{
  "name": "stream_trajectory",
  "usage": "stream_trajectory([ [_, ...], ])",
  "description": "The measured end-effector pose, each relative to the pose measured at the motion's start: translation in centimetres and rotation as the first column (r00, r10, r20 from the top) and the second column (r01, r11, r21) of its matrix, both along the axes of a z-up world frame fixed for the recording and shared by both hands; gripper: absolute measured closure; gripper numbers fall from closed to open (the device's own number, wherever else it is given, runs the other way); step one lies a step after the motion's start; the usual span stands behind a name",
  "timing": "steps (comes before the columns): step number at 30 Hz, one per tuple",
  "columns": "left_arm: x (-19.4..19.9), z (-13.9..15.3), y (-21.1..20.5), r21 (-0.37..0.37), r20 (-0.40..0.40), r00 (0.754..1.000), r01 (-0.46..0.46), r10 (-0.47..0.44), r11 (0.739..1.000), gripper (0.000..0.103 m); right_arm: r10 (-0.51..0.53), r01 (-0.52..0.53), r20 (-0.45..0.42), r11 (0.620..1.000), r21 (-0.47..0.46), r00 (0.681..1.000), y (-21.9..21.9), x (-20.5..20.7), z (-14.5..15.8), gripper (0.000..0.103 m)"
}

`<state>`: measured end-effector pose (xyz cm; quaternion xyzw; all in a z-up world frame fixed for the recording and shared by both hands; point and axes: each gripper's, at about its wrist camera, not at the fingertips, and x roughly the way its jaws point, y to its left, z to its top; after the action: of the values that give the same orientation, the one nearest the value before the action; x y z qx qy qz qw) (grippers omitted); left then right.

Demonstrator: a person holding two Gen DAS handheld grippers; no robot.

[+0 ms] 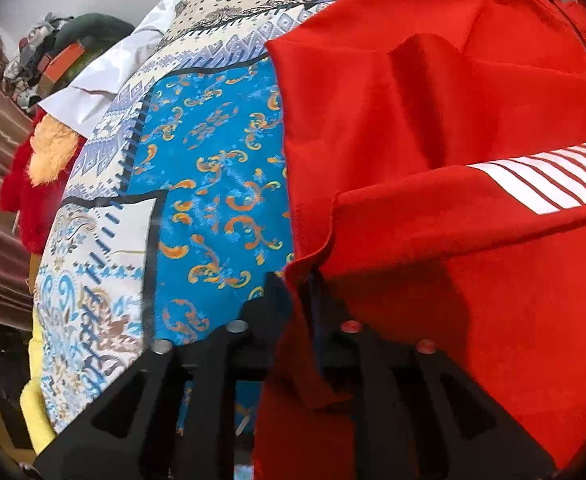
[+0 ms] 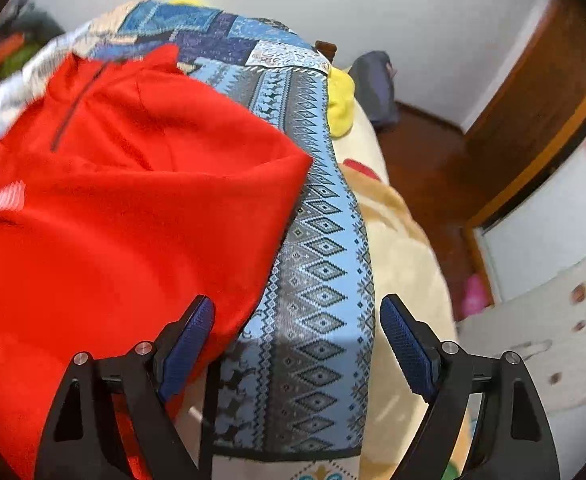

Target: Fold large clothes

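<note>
A large red garment [image 1: 433, 140] with a patch of white stripes [image 1: 553, 180] lies folded over on a blue patterned bedspread [image 1: 213, 160]. My left gripper [image 1: 299, 292] is at the garment's left edge. Its jaws stand a little apart, and a fold of the red cloth hangs loosely between them. In the right wrist view the red garment [image 2: 133, 200] shows a dark zip [image 2: 73, 112] near its far end. My right gripper [image 2: 296, 300] is wide open above the bedspread [image 2: 321, 240], just past the garment's right edge. Only its left pad [image 2: 191, 340] overlaps the red cloth.
A pile of clothes [image 1: 53, 52], a white cloth [image 1: 113, 76] and a red and orange fluffy thing [image 1: 45, 156] lie at the bed's far left. To the right are a cream blanket [image 2: 405, 240], a yellow cloth [image 2: 339, 100], the wooden floor [image 2: 433, 168] and a white cabinet [image 2: 553, 340].
</note>
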<state>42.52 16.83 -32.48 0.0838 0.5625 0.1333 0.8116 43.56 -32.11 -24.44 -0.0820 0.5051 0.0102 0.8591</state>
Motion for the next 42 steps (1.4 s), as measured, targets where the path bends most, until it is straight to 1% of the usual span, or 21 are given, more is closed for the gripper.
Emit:
stream_trajectory([
  [1,-0.2,0.6,0.3,-0.011,0.000,1.000,-0.001,0.001,1.000,0.068,-0.006,0.006,-0.003,1.000,0.028,1.000,-0.2,0.1,0.4,0.019],
  [3,-0.3,2.0,0.6,-0.049,0.031,0.999,0.014,-0.013,0.999,0.058,-0.001,0.002,-0.002,0.998,0.067,1.000,-0.2,0.3,1.2,0.019],
  [5,-0.3,3.6,0.4,-0.051,0.072,0.997,0.028,-0.025,0.998,0.057,0.015,-0.016,0.012,0.995,0.097,1.000,0.4,0.9,2.2,0.019],
  [6,-0.3,4.6,0.1,-0.043,0.090,0.995,0.038,-0.034,0.998,0.054,0.026,-0.029,0.024,0.993,0.111,0.999,0.7,1.1,2.9,0.019],
  [7,-0.2,5.6,-0.2,-0.039,0.108,0.993,0.051,-0.047,0.998,0.048,0.039,-0.043,0.037,0.991,0.124,0.999,1.2,1.4,3.6,0.019],
  [9,0.2,7.9,-0.9,-0.048,0.160,0.985,0.077,-0.069,0.996,0.039,0.063,-0.071,0.063,0.987,0.145,0.996,2.1,1.9,4.9,0.019],
  [11,0.9,10.1,-1.7,-0.051,0.209,0.974,0.103,-0.090,0.993,0.036,0.087,-0.101,0.087,0.982,0.163,0.992,3.2,2.9,6.0,0.018],
  [12,1.4,11.1,-2.0,-0.048,0.229,0.968,0.116,-0.102,0.992,0.029,0.097,-0.113,0.099,0.979,0.170,0.990,3.8,3.5,6.4,0.017],
  [13,2.0,12.0,-2.4,-0.043,0.249,0.962,0.129,-0.114,0.991,0.015,0.104,-0.122,0.110,0.977,0.175,0.989,4.4,4.1,6.8,0.015],
  [15,3.1,13.6,-4.0,-0.033,0.289,0.949,0.141,-0.126,0.989,0.005,0.121,-0.145,0.129,0.970,0.193,0.984,5.7,5.7,7.5,0.012],
  [16,4.0,14.2,-4.5,-0.032,0.308,0.942,0.148,-0.131,0.988,0.005,0.130,-0.155,0.134,0.967,0.202,0.982,6.3,6.3,7.7,0.012],
  [18,5.5,15.0,-5.4,-0.038,0.320,0.936,0.166,-0.145,0.985,0.005,0.150,-0.178,0.139,0.960,0.217,0.979,7.4,7.6,8.1,0.012],
  [23,9.4,15.1,-7.1,-0.113,0.329,0.933,0.190,-0.144,0.975,0.005,0.159,-0.188,0.129,0.945,0.267,0.979,9.7,11.3,7.5,0.012],
  [26,11.7,14.2,-7.7,-0.155,0.317,0.938,0.193,-0.137,0.969,0.005,0.134,-0.157,0.095,0.938,0.309,0.986,10.5,13.8,6.4,0.012],
  [28,13.0,13.6,-8.0,-0.164,0.316,0.940,0.189,-0.130,0.968,0.005,0.127,-0.139,0.057,0.922,0.363,0.990,10.8,15.6,5.3,0.012],
  [30,14.6,12.7,-8.2,-0.176,0.308,0.944,0.182,-0.122,0.967,0.005,0.130,-0.130,0.027,0.909,0.396,0.991,11.0,17.1,4.1,0.012],
  [35,17.6,10.7,-8.6,-0.191,0.287,0.950,0.185,-0.126,0.964,0.005,0.130,-0.115,-0.011,0.912,0.394,0.991,11.9,20.1,1.2,0.012],
  [37,18.4,10.0,-8.8,-0.210,0.286,0.949,0.194,-0.130,0.958,0.005,0.133,-0.115,-0.018,0.910,0.397,0.991,12.2,20.9,0.4,0.012],
  [39,19.1,9.4,-8.9,-0.239,0.280,0.951,0.203,-0.133,0.950,0.005,0.141,-0.117,-0.026,0.900,0.419,0.990,12.5,21.6,-0.3,0.017],
  [41,19.8,8.7,-9.1,-0.275,0.278,0.952,0.203,-0.125,0.940,0.005,0.160,-0.121,-0.049,0.884,0.451,0.986,12.9,22.3,-1.0,0.031],
  [42,20.0,8.5,-9.2,-0.289,0.278,0.953,0.205,-0.123,0.935,0.005,0.169,-0.123,-0.059,0.880,0.460,0.984,13.1,22.6,-1.4,0.035],
])
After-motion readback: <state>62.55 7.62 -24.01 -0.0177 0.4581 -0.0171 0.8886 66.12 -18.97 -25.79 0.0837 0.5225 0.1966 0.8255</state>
